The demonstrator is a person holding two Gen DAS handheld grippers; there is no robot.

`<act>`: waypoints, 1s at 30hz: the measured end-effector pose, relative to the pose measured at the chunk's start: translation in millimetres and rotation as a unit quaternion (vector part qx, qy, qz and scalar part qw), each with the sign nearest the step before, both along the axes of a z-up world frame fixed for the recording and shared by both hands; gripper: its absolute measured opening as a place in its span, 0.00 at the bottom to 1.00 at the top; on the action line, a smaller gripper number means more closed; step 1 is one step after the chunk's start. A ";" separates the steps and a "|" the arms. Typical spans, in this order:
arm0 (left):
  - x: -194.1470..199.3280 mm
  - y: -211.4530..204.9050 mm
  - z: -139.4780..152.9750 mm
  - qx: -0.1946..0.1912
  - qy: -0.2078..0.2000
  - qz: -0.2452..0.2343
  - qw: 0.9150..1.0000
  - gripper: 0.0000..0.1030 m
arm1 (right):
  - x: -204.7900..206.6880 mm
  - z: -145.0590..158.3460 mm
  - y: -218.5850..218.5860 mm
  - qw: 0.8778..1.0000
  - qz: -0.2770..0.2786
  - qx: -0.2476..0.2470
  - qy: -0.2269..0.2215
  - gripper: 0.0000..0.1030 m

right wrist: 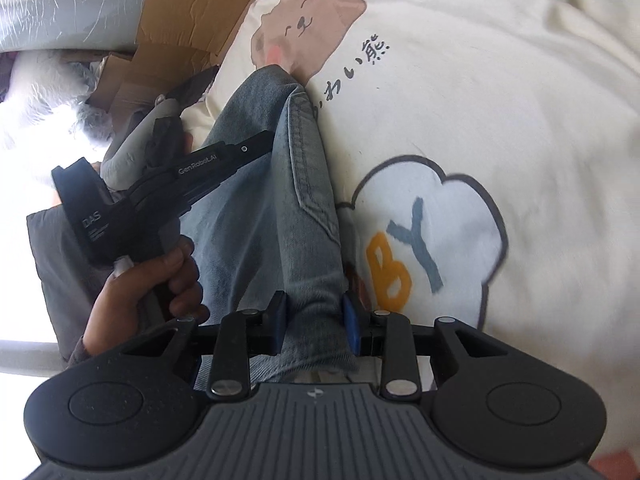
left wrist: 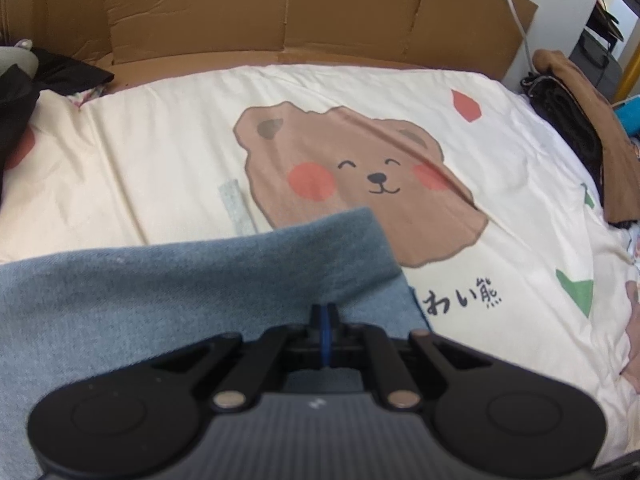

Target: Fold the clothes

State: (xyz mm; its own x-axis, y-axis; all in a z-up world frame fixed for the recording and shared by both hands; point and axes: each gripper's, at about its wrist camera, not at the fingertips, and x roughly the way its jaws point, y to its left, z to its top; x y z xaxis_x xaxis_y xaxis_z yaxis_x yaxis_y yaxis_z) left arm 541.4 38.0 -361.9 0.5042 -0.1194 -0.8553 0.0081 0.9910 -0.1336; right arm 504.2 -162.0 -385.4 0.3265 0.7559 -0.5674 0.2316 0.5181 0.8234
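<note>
A pair of light blue jeans (left wrist: 160,280) lies on a cream bed cover (left wrist: 160,140) printed with a brown bear. My left gripper (left wrist: 325,314) is shut, its blue pads pressed together on a fold of the denim that rises around the tips. In the right wrist view the jeans (right wrist: 272,208) run as a long folded strip away from the camera. My right gripper (right wrist: 315,320) is clamped on the near end, with bunched denim filling the gap between its pads. The left gripper (right wrist: 256,146), held by a hand (right wrist: 160,280), meets the strip's left side further up.
Flattened cardboard (left wrist: 280,8) stands along the far side of the bed. Dark clothing (left wrist: 24,92) is heaped at the far left. Brown and black garments (left wrist: 576,120) are piled at the right edge. The cover (right wrist: 500,100) stretches wide to the right of the jeans.
</note>
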 end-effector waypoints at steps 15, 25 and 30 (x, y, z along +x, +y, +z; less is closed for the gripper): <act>0.7 3.2 0.1 -0.010 0.001 0.004 1.000 0.03 | -27.6 5.9 -10.1 1.000 -0.013 0.004 0.007 0.05; -5.7 5.3 24.5 0.009 -0.002 0.009 1.000 0.11 | -13.1 12.5 -20.2 0.999 -0.005 -0.033 0.001 0.10; -43.2 30.7 60.5 0.028 -0.029 0.036 0.999 0.26 | 2.2 16.5 -24.3 0.999 -0.008 -0.050 -0.016 0.39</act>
